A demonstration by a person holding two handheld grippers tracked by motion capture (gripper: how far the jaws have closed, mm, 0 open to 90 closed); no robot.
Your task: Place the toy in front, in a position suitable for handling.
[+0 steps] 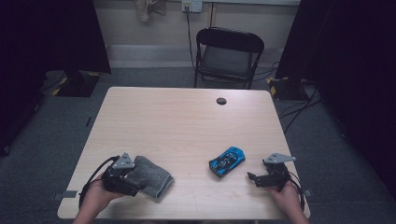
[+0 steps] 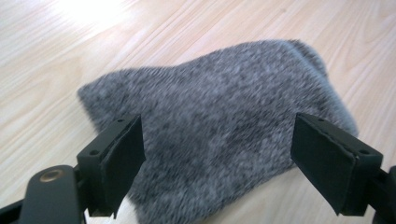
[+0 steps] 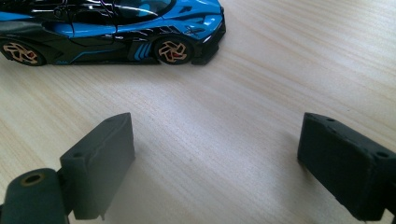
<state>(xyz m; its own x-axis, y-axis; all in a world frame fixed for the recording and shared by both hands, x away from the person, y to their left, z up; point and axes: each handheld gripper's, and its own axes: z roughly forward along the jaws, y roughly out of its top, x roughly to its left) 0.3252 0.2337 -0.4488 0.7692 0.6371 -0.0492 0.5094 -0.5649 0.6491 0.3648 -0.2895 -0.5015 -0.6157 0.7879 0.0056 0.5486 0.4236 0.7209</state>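
A folded grey fuzzy cloth (image 1: 150, 176) lies near the table's front left. My left gripper (image 1: 133, 179) hovers right over its near end, jaws wide apart; in the left gripper view the cloth (image 2: 219, 126) spreads between and beyond the two pads, which do not press on it. A blue and black toy car (image 1: 227, 161) sits on the wood at the front right. My right gripper (image 1: 254, 178) stands open a short way to the right of it and nearer the front edge; in the right gripper view the car (image 3: 112, 30) lies beyond the jaws, with bare wood between them.
The light wooden table (image 1: 187, 121) has a round dark cable hole (image 1: 221, 101) near its far edge. A black folding chair (image 1: 227, 56) stands behind the table. Dark curtains and stands flank the sides.
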